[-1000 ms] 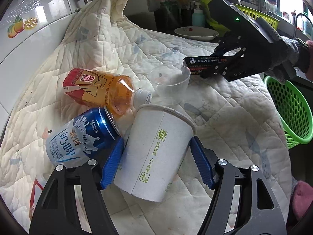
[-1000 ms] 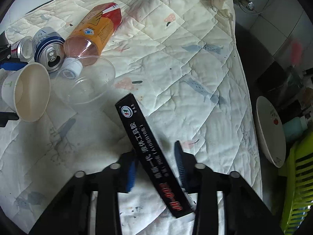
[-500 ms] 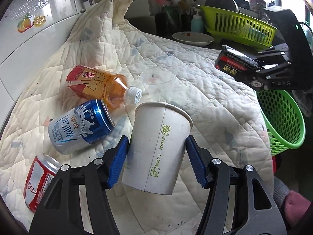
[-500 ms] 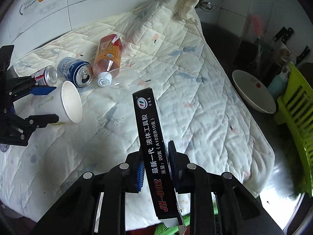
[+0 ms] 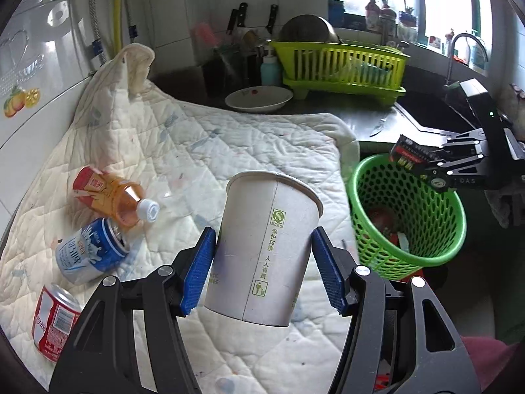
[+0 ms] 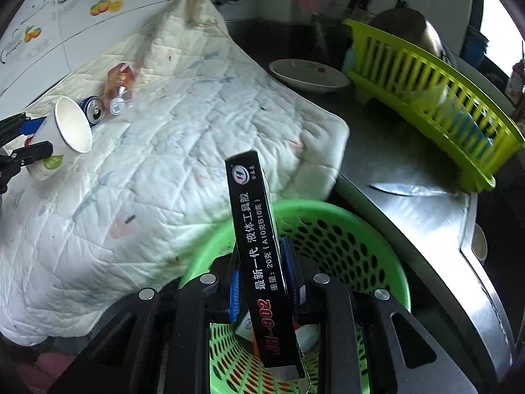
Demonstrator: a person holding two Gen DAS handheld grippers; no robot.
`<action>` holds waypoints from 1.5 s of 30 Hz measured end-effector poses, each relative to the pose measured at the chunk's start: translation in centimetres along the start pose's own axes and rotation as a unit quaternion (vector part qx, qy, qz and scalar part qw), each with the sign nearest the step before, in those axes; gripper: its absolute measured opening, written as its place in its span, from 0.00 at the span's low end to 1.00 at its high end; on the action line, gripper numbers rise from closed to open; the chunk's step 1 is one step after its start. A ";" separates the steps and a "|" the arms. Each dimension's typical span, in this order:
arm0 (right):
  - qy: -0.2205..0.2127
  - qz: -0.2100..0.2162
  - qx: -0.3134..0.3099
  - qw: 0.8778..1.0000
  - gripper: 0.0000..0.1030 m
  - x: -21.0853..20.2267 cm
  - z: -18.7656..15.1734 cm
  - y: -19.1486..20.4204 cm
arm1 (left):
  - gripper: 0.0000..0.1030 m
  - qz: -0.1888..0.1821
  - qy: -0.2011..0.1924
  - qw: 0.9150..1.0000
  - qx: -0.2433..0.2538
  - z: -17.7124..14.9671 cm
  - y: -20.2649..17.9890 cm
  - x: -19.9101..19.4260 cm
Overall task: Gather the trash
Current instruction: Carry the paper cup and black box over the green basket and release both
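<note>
My left gripper [image 5: 262,269] is shut on a white paper cup [image 5: 265,246], held above the quilt [image 5: 229,144]; the cup also shows in the right wrist view [image 6: 62,134]. My right gripper [image 6: 262,279] is shut on a long black box [image 6: 259,246] and holds it over the green mesh basket [image 6: 344,229]. In the left wrist view the black box [image 5: 410,156] hangs over the basket [image 5: 403,246], which holds some trash. An orange drink bottle [image 5: 111,197], a blue can [image 5: 85,252] and a red can [image 5: 52,321] lie on the quilt at the left.
A white bowl [image 5: 259,98], a yellow-green dish rack [image 5: 341,69] and a soap bottle [image 5: 270,69] stand at the back of the counter. A knife [image 6: 407,190] lies on the steel counter near the sink [image 5: 423,108]. Tiled wall runs along the left.
Both grippers have lifted and swung right. The right one has carried the black box from above the quilt to over the green basket. The left one has raised the paper cup higher.
</note>
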State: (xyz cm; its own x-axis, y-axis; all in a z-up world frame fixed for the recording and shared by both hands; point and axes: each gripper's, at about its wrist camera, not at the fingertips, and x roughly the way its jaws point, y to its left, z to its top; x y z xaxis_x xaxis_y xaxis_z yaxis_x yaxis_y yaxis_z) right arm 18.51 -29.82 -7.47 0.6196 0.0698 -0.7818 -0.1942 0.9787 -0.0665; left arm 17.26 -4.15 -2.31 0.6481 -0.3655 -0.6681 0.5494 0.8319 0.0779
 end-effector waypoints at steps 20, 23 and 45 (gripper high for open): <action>-0.068 -0.038 0.086 0.993 0.65 -7.2 -8.1 -5.8 | 0.58 -0.102 0.018 0.991 0.079 3.6 -17.5 4.9; -0.078 -0.035 0.097 0.992 0.66 -8.2 -9.0 -6.2 | 0.60 -0.109 0.028 0.991 0.075 3.8 -18.7 6.0; -0.093 -0.008 0.098 0.991 0.70 -8.6 -9.5 -4.8 | 0.77 -0.088 0.010 0.996 0.033 3.0 -15.9 4.7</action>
State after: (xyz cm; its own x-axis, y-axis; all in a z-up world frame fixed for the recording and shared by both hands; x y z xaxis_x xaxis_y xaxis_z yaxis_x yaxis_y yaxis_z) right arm 6.88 -36.92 -6.29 0.7544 0.0703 -0.6526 -0.0423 0.9974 0.0585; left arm 13.11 -20.36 -4.43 0.5289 -0.4938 -0.6903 0.6867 0.7270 0.0061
